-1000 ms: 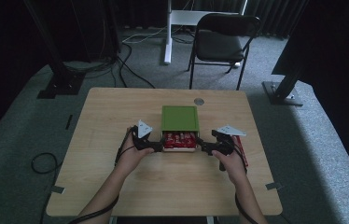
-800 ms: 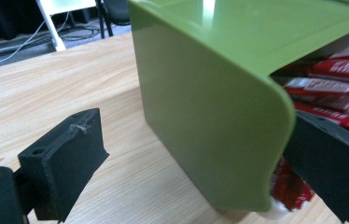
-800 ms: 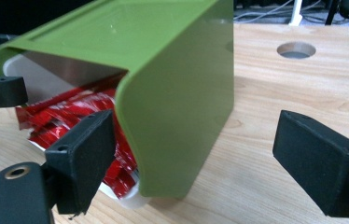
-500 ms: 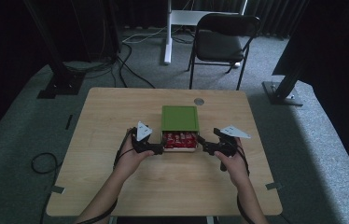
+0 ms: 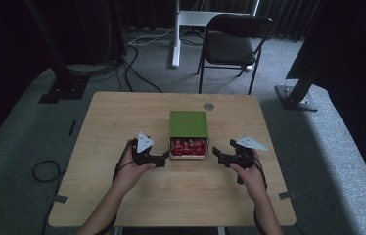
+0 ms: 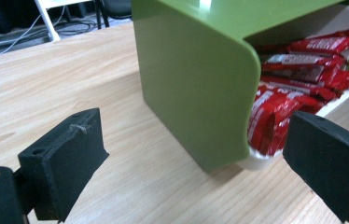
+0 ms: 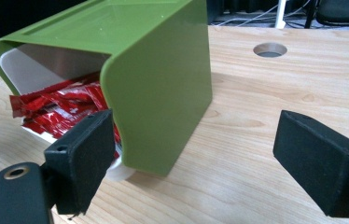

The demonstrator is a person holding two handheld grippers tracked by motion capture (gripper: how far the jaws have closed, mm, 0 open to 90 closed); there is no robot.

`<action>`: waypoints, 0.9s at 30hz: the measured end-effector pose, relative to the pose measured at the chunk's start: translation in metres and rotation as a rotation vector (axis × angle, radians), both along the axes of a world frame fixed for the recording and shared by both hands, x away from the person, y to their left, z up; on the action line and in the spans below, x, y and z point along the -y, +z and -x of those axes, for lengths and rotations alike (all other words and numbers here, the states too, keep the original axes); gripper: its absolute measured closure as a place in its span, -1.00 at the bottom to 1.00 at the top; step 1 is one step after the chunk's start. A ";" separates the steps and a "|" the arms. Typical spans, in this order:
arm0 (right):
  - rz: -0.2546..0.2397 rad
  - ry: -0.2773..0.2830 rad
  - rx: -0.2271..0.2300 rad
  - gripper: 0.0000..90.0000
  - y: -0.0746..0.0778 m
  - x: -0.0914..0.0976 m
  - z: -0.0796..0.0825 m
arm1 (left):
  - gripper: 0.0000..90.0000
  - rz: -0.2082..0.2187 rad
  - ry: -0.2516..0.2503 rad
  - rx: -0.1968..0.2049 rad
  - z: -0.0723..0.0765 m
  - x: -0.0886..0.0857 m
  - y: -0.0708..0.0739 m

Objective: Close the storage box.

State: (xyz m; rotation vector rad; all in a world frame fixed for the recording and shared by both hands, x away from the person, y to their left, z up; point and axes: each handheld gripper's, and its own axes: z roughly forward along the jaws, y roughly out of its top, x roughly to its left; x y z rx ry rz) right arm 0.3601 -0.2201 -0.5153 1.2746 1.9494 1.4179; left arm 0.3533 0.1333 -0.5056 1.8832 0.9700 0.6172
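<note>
High view: green box (image 5: 188, 124) sits mid-counter (image 5: 122, 117), red packets (image 5: 188, 146) at its near open end, print too small to read. My left gripper (image 5: 163, 158) and right gripper (image 5: 216, 152) flank that end.

Left gripper view: fingers (image 6: 65, 163) released, spread beside the box's (image 6: 191, 84) wall; packets (image 6: 298, 70) partly cut off.

Right gripper view: fingers (image 7: 81, 158) released, empty; near finger hides some packets (image 7: 56, 109) in the box (image 7: 158, 93).

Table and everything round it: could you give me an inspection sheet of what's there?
Surface: wooden table, round hole near far edge.
Job's things: green box, its white drawer out towards the person, full of red wrapped bars.
Clutter: nothing seen.
Grippers: left gripper and right gripper open, flanking the drawer.
Cables: several on the floor.
Surroundings: black chair, dark stands, grey carpet.
</note>
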 end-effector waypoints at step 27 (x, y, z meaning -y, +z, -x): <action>0.086 -0.040 -0.070 -0.73 -0.030 0.021 0.017 | -0.87 -0.042 0.087 -0.076 0.021 -0.047 -0.025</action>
